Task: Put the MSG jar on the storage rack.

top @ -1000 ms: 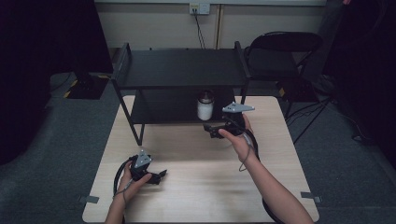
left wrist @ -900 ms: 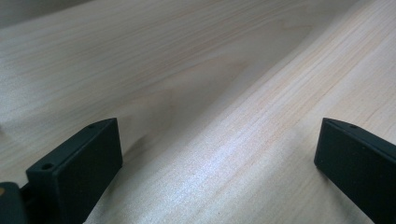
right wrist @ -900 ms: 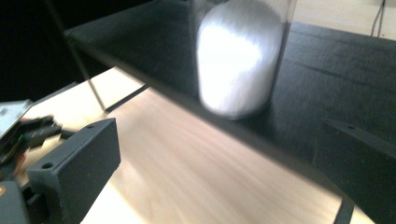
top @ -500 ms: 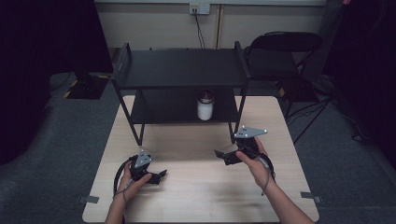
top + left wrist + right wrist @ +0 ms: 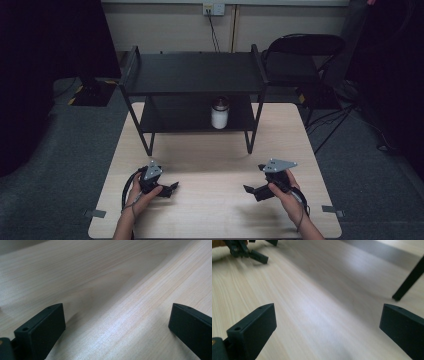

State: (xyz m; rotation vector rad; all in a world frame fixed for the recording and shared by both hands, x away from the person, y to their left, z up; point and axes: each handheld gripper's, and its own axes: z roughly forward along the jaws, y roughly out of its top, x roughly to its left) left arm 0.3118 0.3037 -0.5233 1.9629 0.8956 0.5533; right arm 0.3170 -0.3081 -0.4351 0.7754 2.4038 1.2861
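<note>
My left gripper [image 5: 171,189] rests low on the light wooden table [image 5: 215,160] at the front left, held in a hand. In the left gripper view its jaws stand wide apart, and the left gripper [image 5: 116,312] is open over bare wood. My right gripper [image 5: 253,179] is at the front right, pointing left across the table. In the right gripper view the right gripper [image 5: 327,312] is open too, with nothing between its jaws. A white jar with a dark lid [image 5: 219,114] stands upright on the lower board of a black shelf [image 5: 195,75], well apart from both grippers.
The black two-level shelf spans the back half of the table, and one of its legs [image 5: 409,280] is ahead of the right gripper on the right. The left gripper [image 5: 244,251] lies far off in the right gripper view. A black chair [image 5: 305,55] stands behind the table.
My right gripper has drawn back from the jar at the shelf to the table's front right and dropped lower. The jar stays on the lower board. The left gripper has not moved.
</note>
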